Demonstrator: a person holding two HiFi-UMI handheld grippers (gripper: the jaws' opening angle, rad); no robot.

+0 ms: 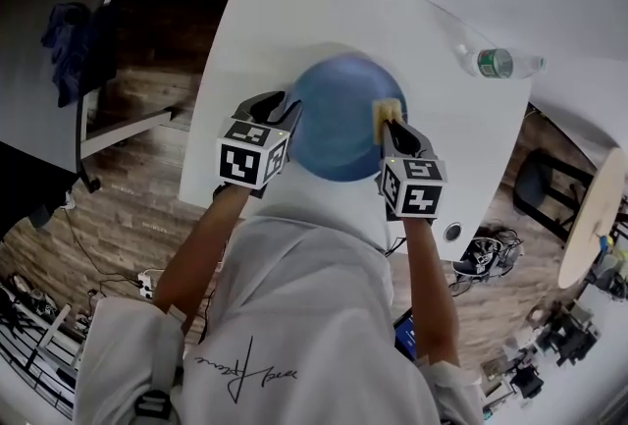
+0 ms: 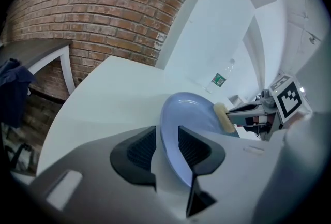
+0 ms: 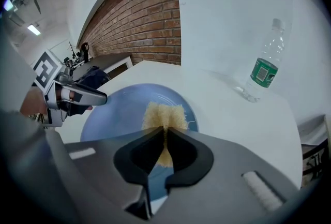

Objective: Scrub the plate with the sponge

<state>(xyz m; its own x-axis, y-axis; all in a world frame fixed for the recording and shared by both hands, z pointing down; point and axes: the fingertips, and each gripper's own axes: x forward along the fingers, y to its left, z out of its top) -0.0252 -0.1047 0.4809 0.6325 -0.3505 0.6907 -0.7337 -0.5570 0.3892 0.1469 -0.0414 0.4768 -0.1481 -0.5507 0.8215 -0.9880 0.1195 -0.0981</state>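
Two claws meet at one plate. The right claw (image 3: 164,137) is clamped almost together on a yellow sponge (image 3: 163,114). The sponge is squashed thin where the pads bite and fluffs out beyond the tips. It looks soft and light, so it should give under pressure and mould to the surface; a hold near its back edge leaves the most face free for scrubbing. In the head view it lies against the right side of the blue plate (image 1: 339,119), at centre frame.

The left claw (image 2: 166,137) stands apart with the plate's left rim between its pads. One pad lies close against the inside of the rim, while a thin pale gap shows at the other, so the rim seems straddled rather than pinched.

The plate looks stiff, smooth and glossy, so it is probably slippery and liable to skid or turn on the bare white desk (image 1: 294,11) once the sponge pushes on it. Its raised rim, opposite the sponge, is the sensible place to hold it. Whether it is ceramic or plastic cannot be told, so a gentle pinch is wise.

A clear bottle (image 1: 496,63) lies well apart at upper right.
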